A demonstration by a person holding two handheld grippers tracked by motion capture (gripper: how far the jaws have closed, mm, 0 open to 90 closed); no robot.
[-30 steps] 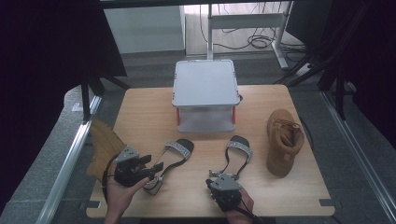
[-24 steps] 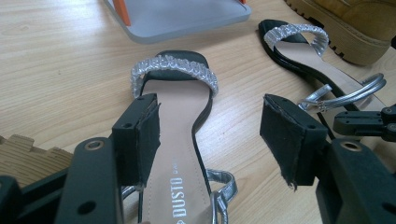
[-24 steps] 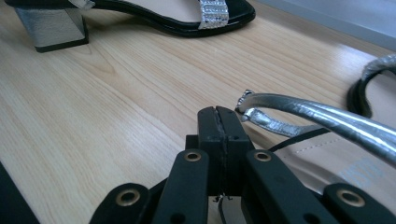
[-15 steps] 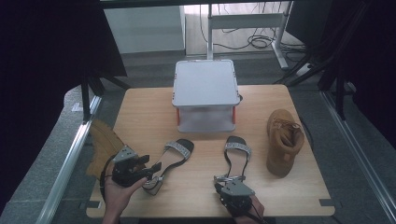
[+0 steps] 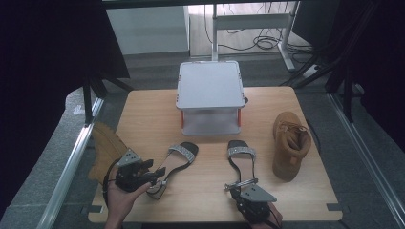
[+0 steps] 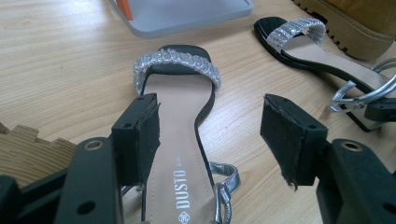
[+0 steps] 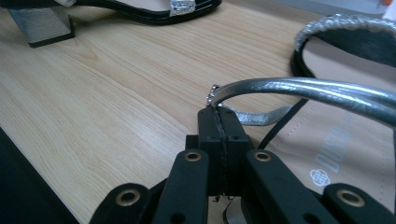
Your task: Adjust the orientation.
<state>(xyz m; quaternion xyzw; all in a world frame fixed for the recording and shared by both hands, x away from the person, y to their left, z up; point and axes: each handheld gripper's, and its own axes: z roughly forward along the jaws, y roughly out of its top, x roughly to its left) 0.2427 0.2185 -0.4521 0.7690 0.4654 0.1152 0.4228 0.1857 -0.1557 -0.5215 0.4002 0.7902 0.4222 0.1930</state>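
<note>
A grey step stool (image 5: 209, 86) stands at the table's far middle. In front of it lie two black sandals. The right gripper (image 5: 242, 187), jaws pressed together, pinches the silver ankle strap (image 7: 299, 91) of the right sandal (image 5: 241, 160). The left gripper (image 5: 155, 177), jaws wide apart, straddles the left sandal (image 6: 175, 135) at its heel end without pressing on it. A tan boot (image 5: 289, 143) lies right of the stool.

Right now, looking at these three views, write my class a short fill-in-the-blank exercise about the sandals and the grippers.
1. The right gripper is shut on the silver ____ of the right sandal.
2. The left gripper has its jaws ____ over the left sandal.
3. The brown boot lies on the table's ____ side in the high view.

Missing words: strap; open; right
</note>
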